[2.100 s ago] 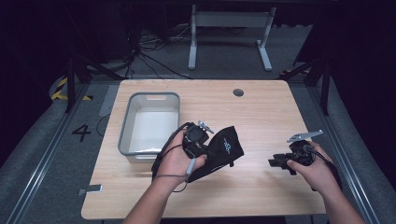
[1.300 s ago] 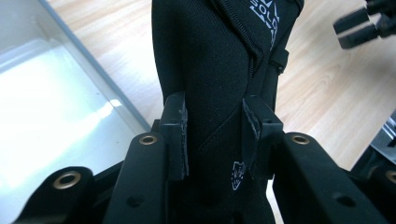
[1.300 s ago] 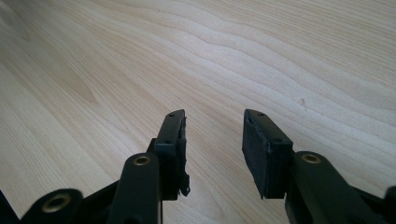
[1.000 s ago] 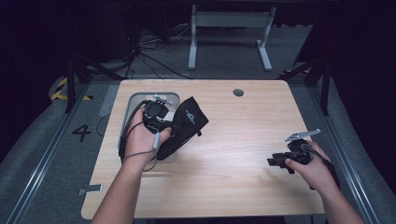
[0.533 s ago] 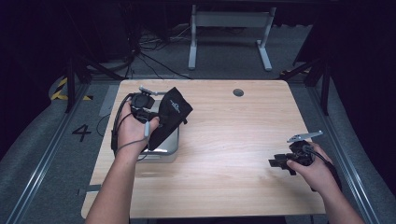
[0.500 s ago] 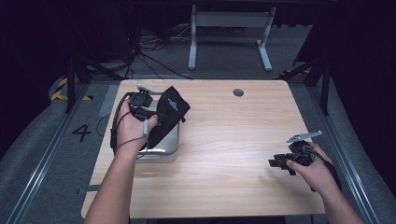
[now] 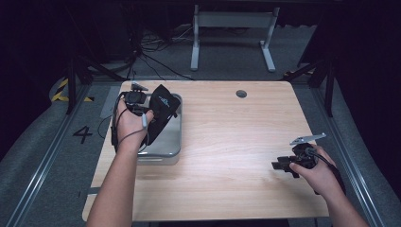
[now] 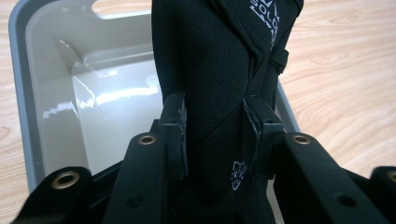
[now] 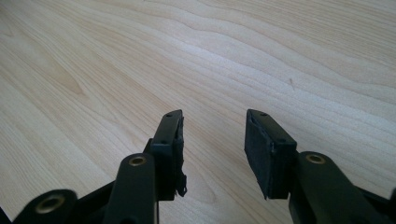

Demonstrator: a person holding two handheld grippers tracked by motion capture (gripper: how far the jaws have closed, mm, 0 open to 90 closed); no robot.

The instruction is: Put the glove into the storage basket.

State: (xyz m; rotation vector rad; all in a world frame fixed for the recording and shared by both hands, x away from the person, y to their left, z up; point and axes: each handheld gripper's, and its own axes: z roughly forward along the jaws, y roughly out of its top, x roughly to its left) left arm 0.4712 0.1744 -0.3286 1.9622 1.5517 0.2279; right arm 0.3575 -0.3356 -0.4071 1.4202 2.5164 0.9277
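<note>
Clamping a black pouch [image 8: 219, 70] above the grey bin [image 8: 28, 93], left tool [image 8: 215, 135]; right tool [image 9: 212, 154] apart.

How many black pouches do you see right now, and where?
1. The pouch is gripped in the left tongs, held over the grey bin at the table's left. The bin floor under the pouch is partly hidden, so another could lie there.

**Dark room, one lit wooden table**

Light wood table [image 7: 236, 142] with a small round grommet hole [image 7: 241, 93] near the far edge. Grey carpet floor [image 7: 42, 156] all around, painted "4" [image 7: 82, 134] at left, yellow-black hazard tape [image 7: 61, 90] beyond. White desk frame [image 7: 231, 28] and tangled cables [image 7: 151, 52] far back. Pretty dim everywhere else.
</note>
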